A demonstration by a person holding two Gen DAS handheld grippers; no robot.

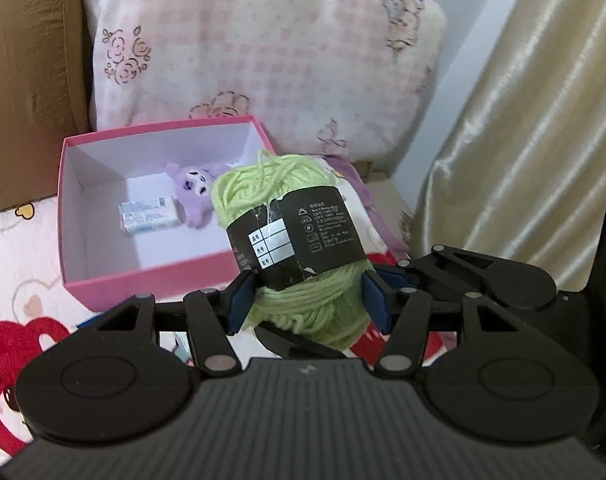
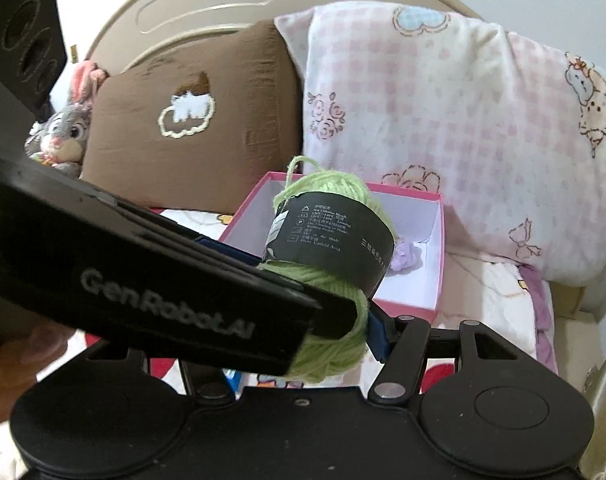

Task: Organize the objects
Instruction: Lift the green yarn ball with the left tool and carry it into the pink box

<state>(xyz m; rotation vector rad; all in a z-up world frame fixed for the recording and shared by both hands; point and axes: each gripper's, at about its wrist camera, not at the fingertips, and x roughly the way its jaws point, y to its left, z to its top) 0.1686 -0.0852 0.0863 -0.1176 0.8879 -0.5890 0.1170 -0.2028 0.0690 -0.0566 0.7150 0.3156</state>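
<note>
A green yarn skein (image 1: 303, 240) with a black paper label is held upright just in front of an open pink box (image 1: 103, 284). My left gripper (image 1: 307, 300) is shut on the skein's lower half, blue pads on both sides. The box holds a purple plush toy (image 1: 195, 192) and a small white packet (image 1: 149, 214). In the right wrist view the skein (image 2: 331, 240) sits between my right gripper's fingers (image 2: 377, 334). The left gripper's black body (image 2: 163, 280) crosses in front and hides my right gripper's left finger, so its grip is unclear.
The box (image 2: 403, 304) rests on a bed with a pink-and-red printed blanket (image 1: 19, 264). A pink checked pillow (image 1: 263, 48) and a brown cushion (image 2: 191, 120) stand behind it. A grey plush rabbit (image 2: 65, 136) sits far left. A cream curtain (image 1: 543, 120) hangs at right.
</note>
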